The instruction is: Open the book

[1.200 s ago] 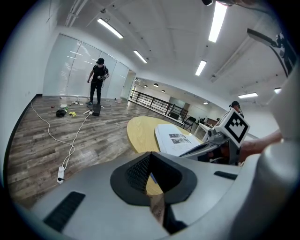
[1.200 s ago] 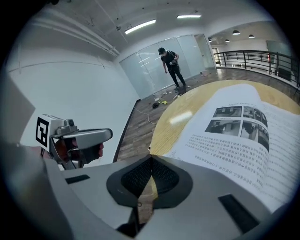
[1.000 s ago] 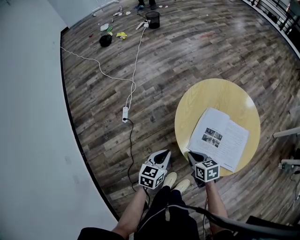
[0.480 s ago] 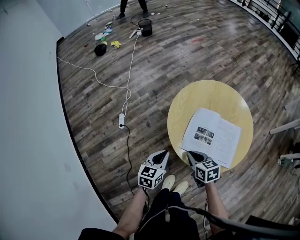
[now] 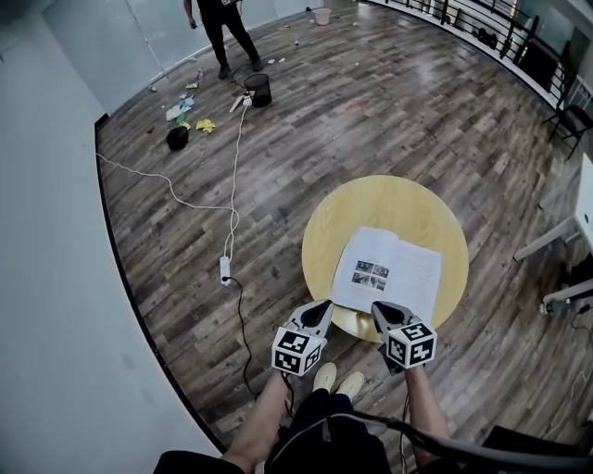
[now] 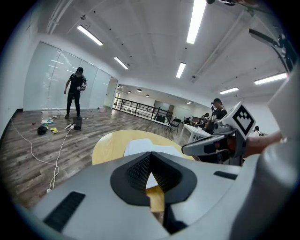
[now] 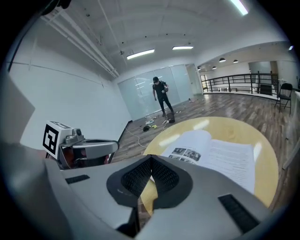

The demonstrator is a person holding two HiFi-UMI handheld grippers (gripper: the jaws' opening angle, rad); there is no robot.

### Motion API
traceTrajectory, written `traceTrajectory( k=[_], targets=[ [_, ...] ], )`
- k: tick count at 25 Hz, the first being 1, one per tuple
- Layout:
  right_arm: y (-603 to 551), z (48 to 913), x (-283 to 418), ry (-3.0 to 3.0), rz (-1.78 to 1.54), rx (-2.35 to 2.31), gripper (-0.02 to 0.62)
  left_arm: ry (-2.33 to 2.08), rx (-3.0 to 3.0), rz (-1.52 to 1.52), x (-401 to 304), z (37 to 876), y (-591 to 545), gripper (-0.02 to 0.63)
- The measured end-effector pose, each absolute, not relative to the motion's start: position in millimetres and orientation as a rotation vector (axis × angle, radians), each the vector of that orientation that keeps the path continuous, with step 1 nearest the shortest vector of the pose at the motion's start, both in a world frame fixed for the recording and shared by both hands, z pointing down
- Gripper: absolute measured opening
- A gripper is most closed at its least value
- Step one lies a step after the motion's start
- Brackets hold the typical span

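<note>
An open book (image 5: pixel 387 271) with white printed pages lies flat on the round yellow table (image 5: pixel 384 205). Both grippers hover side by side above the table's near edge, just short of the book. My left gripper (image 5: pixel 320 308) is shut with nothing between its pads, pointing at the table's near left rim. My right gripper (image 5: pixel 378 308) is also shut and empty, its tip by the book's near edge. In the left gripper view the book (image 6: pixel 143 146) lies ahead with the right gripper (image 6: pixel 186 149) beside it. In the right gripper view the book (image 7: pixel 220 157) lies ahead and the left gripper (image 7: pixel 114 146) is at the left.
A white cable with a power strip (image 5: pixel 224 269) runs across the wood floor on the left. A person (image 5: pixel 220 26) stands far back by a black bin (image 5: pixel 258 90) and scattered litter. White table legs (image 5: pixel 548 243) and a chair (image 5: pixel 565 102) are at the right.
Both grippers have risen, staying shut and empty. The table and open book now look smaller and further left in the head view. A person has come into view at the back.
</note>
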State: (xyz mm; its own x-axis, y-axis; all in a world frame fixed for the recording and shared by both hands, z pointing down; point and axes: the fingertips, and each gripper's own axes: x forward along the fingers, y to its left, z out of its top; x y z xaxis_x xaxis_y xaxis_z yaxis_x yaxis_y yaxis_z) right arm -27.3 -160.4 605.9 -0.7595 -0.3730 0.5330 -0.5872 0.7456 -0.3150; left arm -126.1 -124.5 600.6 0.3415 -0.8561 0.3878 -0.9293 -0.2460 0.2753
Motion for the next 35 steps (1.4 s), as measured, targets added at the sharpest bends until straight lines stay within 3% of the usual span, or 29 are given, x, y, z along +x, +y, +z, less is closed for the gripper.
traceTrajectory(
  k=[19,35],
  targets=[
    [-189.0,474.6,136.3,-2.615,0.481,1.289,0.003,-1.337,2.549,0.213,13.2,490.3,-182.4,-0.002],
    [-152.2,425.0,175.4,-2.619,0.34,1.492,0.003,-1.272,2.706,0.162,48.4,439.2,-170.1,-0.002]
  ],
)
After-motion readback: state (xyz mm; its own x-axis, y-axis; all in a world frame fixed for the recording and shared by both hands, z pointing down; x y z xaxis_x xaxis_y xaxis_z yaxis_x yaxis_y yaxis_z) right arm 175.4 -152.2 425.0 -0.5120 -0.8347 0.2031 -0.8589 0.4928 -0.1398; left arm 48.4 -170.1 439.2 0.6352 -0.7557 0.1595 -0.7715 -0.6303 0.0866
